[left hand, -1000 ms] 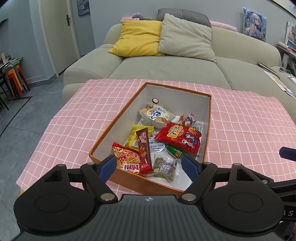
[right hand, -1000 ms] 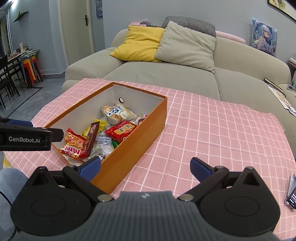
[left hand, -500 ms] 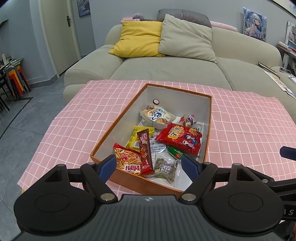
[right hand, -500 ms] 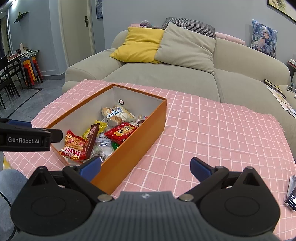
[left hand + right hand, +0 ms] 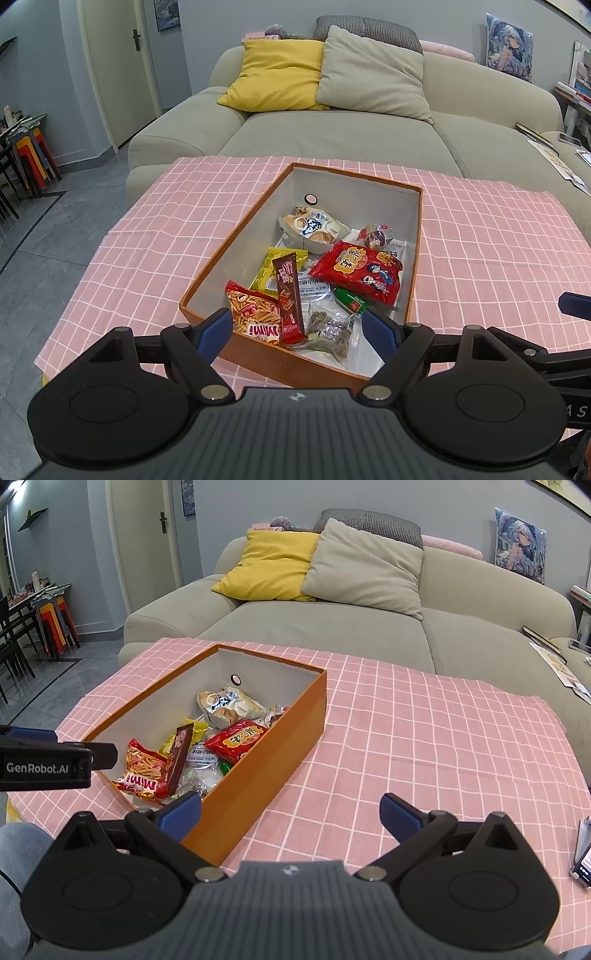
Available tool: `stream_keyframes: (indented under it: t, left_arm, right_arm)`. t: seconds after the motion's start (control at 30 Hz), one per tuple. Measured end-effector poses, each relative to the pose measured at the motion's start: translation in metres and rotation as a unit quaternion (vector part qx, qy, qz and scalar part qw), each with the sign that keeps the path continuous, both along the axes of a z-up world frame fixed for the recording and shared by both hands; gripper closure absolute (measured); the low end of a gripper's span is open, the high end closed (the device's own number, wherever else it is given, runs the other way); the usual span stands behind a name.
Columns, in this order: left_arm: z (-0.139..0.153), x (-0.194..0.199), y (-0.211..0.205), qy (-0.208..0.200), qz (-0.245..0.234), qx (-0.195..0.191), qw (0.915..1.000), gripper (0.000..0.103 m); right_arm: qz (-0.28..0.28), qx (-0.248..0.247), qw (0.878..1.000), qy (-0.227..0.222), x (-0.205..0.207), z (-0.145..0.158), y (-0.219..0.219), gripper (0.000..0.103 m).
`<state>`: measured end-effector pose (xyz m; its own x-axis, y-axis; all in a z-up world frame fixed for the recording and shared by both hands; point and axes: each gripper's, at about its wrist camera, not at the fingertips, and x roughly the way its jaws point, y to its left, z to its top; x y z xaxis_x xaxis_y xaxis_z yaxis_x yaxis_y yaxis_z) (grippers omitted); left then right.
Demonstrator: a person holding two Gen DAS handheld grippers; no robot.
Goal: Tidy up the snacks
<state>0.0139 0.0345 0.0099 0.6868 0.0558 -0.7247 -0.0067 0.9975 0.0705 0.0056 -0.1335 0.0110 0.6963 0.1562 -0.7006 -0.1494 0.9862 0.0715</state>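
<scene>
An orange box (image 5: 236, 242) (image 5: 258, 775) stands on the pink checked tablecloth and holds several snack packs: a red Mimi pack (image 5: 255, 314), a brown bar (image 5: 288, 295), a yellow pack (image 5: 275, 267), a big red pack (image 5: 358, 273) and a white bread pack (image 5: 314, 229). My left gripper (image 5: 297, 328) is open and empty, above the box's near end. My right gripper (image 5: 290, 812) is open and empty, over the cloth beside the box's right wall. The left gripper also shows in the right wrist view (image 5: 55, 760).
A beige sofa (image 5: 332, 140) with yellow and grey cushions stands behind the table. A phone (image 5: 583, 856) lies at the table's right edge. Stacked stools (image 5: 55, 624) and chairs stand far left on the grey floor.
Both grippers have drawn back and risen slightly, so the box sits a little lower and farther in the views. Both stay open and empty.
</scene>
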Motion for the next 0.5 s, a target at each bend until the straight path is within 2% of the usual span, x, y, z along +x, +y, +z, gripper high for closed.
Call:
stream_keyframes:
  t: [0.5]
  left_arm:
    - [-0.0004, -0.0019, -0.0004, -0.001, 0.0, -0.004, 1.0, 0.01]
  right_arm:
    - [0.003, 0.0, 1.0, -0.003, -0.002, 0.0001, 0.0008, 0.004]
